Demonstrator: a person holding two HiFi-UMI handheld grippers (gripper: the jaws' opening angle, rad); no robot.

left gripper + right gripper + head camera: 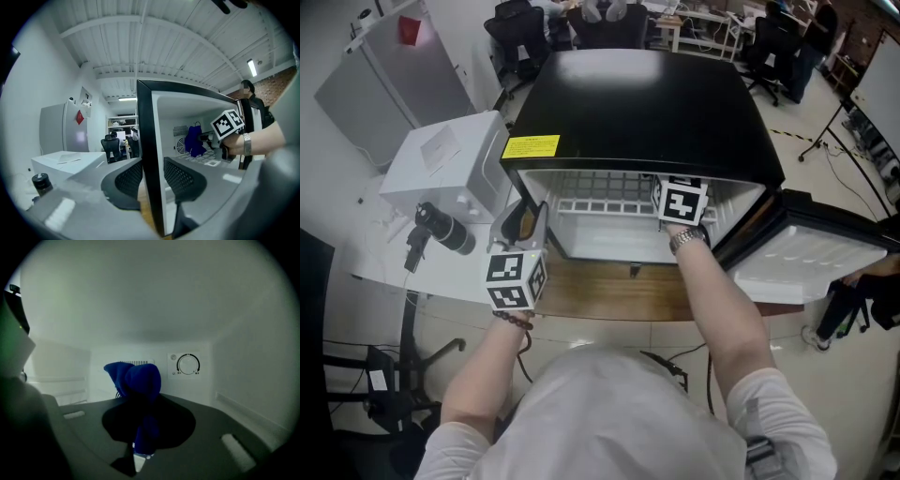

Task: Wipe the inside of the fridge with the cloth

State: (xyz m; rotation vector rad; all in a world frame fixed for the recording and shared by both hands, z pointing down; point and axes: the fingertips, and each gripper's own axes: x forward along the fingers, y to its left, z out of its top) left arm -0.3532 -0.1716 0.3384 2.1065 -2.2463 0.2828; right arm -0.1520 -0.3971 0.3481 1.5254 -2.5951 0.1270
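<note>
A black mini fridge stands on a wooden table with its door swung open to the right. My left gripper is at the fridge's left front corner. In the left gripper view its jaws straddle the front edge of the left wall and press on both sides. My right gripper reaches into the white interior and is shut on a blue cloth. The bunched cloth stands up in front of the back wall, left of the thermostat dial.
A white wire shelf runs across the interior. A white box and a black cylinder sit on the table left of the fridge. A grey cabinet and office chairs stand behind. A person is beside the open door.
</note>
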